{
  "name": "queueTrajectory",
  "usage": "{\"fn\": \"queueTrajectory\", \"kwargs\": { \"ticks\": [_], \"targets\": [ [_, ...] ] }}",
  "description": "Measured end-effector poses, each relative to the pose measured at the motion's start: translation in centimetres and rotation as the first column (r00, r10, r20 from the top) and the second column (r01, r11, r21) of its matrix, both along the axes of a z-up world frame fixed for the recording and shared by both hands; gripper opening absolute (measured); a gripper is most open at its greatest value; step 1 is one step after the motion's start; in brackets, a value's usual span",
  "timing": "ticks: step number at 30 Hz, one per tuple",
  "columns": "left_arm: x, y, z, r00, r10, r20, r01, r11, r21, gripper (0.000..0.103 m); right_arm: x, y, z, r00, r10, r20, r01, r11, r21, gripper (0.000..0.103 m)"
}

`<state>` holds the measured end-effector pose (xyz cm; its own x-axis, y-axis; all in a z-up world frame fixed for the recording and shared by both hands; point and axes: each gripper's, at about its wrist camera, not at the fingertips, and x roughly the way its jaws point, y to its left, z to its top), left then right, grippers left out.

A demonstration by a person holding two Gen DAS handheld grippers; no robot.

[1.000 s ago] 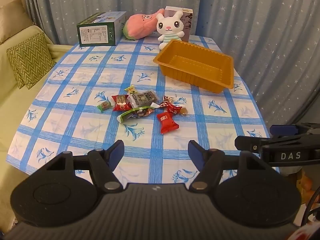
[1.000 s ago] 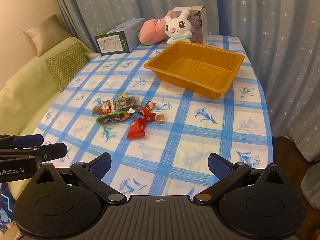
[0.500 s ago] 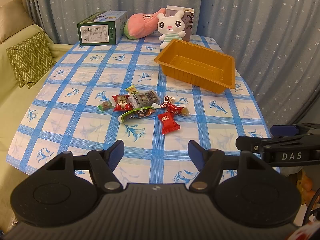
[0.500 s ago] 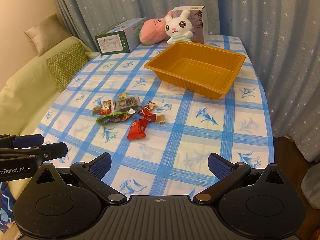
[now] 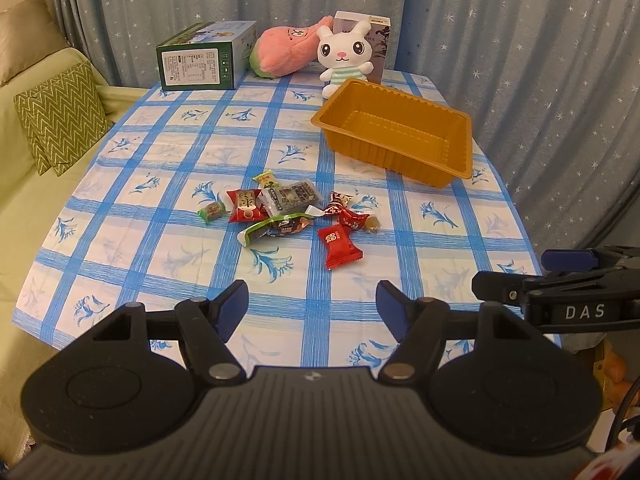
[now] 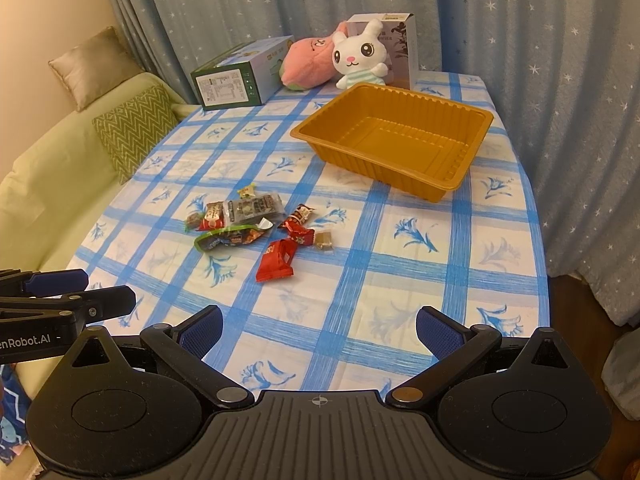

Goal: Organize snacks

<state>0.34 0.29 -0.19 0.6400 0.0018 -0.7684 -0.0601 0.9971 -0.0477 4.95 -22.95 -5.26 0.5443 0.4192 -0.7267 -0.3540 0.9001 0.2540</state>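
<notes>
Since nothing is yet gathered, the snacks (image 5: 294, 212) lie scattered just before the empty orange tray (image 5: 394, 136); the left gripper (image 5: 312, 306) and right gripper (image 6: 318, 328) hang nearer than the tray, jaws spread, ready to pick.

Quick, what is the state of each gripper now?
Left gripper: open, holding nothing.
Right gripper: open, holding nothing.

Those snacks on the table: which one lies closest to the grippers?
The big red packet, alone at the near edge of the pile. The other snacks lie farther back, towards the orange tray.
</notes>
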Motion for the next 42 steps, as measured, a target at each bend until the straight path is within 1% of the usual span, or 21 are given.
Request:
{"fn": "queueTrajectory", "kwargs": {
  "ticks": [34,35,42],
  "targets": [
    [0.04,0.03,0.01,1.0,0.0,-0.002,0.0,1.0,-0.003,0.068,0.17,0.78,-0.07,1.0,0.0,0.001,0.0,1.0,0.0,0.103],
    [0.34,0.37,-0.48,1.0,0.001,-0.002,-0.001,1.0,-0.004,0.068,0.12,0.7,-0.02,1.0,0.0,0.0,0.0,1.0,0.0,0.103],
    [0.39,0.4,-0.49,1.0,0.001,-0.002,-0.001,1.0,-0.005,0.068,0.01,0.36,0.06,1.0,0.0,-0.005,0.0,1.0,0.0,0.103]
  ]
}}
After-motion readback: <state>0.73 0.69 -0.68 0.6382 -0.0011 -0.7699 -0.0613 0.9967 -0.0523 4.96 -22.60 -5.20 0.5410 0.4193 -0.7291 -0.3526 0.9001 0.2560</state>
